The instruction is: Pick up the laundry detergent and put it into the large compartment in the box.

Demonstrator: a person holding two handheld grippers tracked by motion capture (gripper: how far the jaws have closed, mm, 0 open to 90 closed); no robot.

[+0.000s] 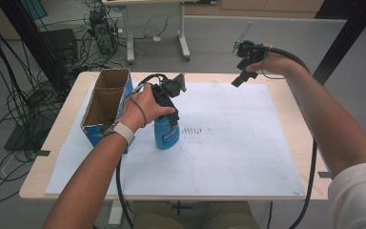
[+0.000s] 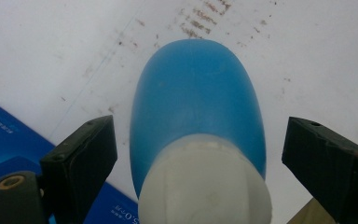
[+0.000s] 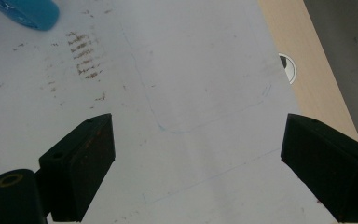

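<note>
a: what's the biggest thing here?
b: the table [image 1: 293, 126], with a white sheet [image 1: 228, 157] over most of it. a cardboard box [image 1: 106, 102], open at the top, stands at its left edge.
a: and the bottle?
b: the blue bottle [image 1: 166, 134] stands upright on the sheet, just beside the box. white cap, smooth plastic body.
a: how would it handle?
b: light and fairly stiff, i'd guess, but slick and rounded, so it could twist in the jaws. i'd take it across the body just under the cap.
a: the grippers?
b: the left gripper [image 2: 198, 154] has its jaws spread wide on either side of the bottle, gripping nothing. the right gripper [image 3: 198, 154] is wide open and empty, raised over the table's far right.
</note>
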